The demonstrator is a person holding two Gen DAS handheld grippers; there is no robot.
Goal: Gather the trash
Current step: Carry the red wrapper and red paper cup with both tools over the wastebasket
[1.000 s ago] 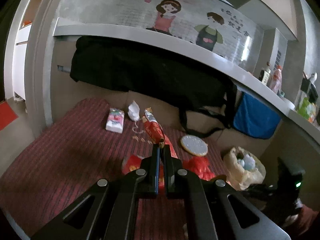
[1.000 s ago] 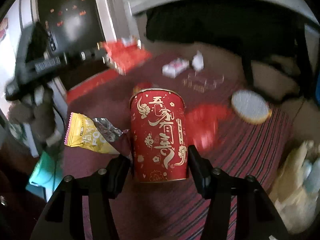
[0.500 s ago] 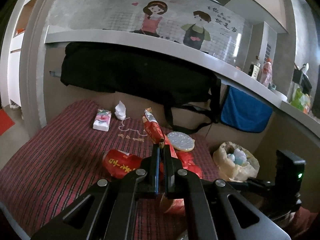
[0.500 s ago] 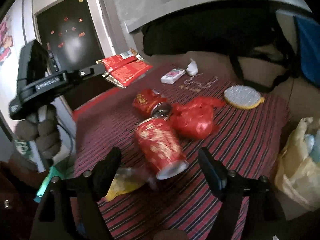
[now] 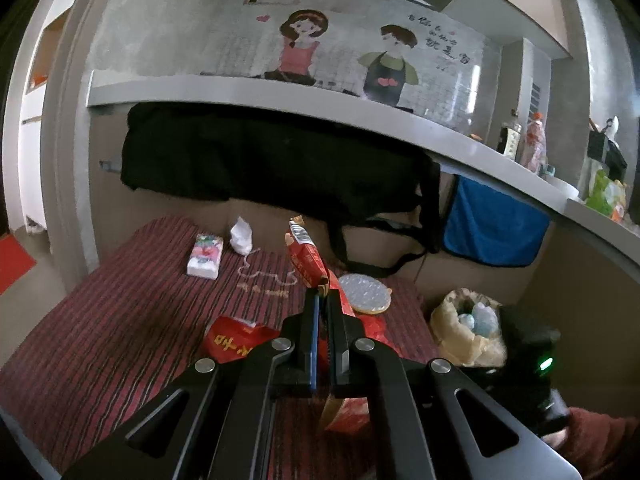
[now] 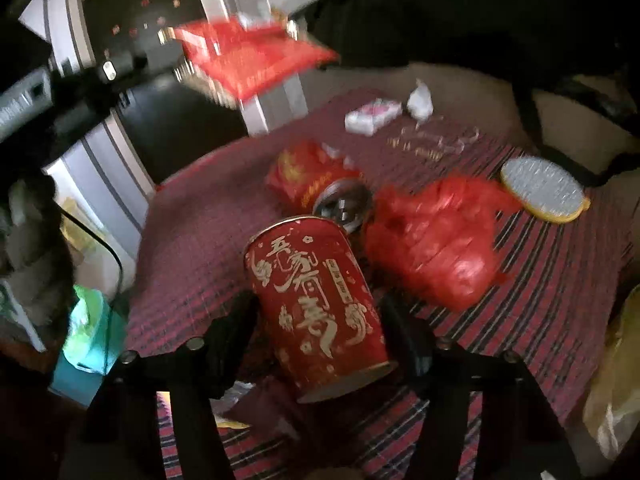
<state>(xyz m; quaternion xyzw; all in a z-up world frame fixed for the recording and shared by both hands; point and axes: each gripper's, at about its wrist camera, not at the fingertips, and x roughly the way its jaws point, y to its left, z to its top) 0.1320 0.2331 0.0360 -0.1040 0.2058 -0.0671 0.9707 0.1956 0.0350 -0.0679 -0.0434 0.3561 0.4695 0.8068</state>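
Hand-held gripper on the right (image 6: 320,320): its jaws are closing around a red drink can (image 6: 320,304), which lies tilted between them on the red striped cloth (image 6: 560,288); contact by the pads cannot be confirmed. The can is judged light, thin-walled and slick, easily dented or rolled, so its mid-body is best taken across the width with mild pressure. A snack wrapper (image 5: 306,258) is pinched flat in the fully closed left hand-held gripper (image 5: 323,300); it is limp and crinkly. A red plastic bag (image 6: 436,240) lies just beside the can.
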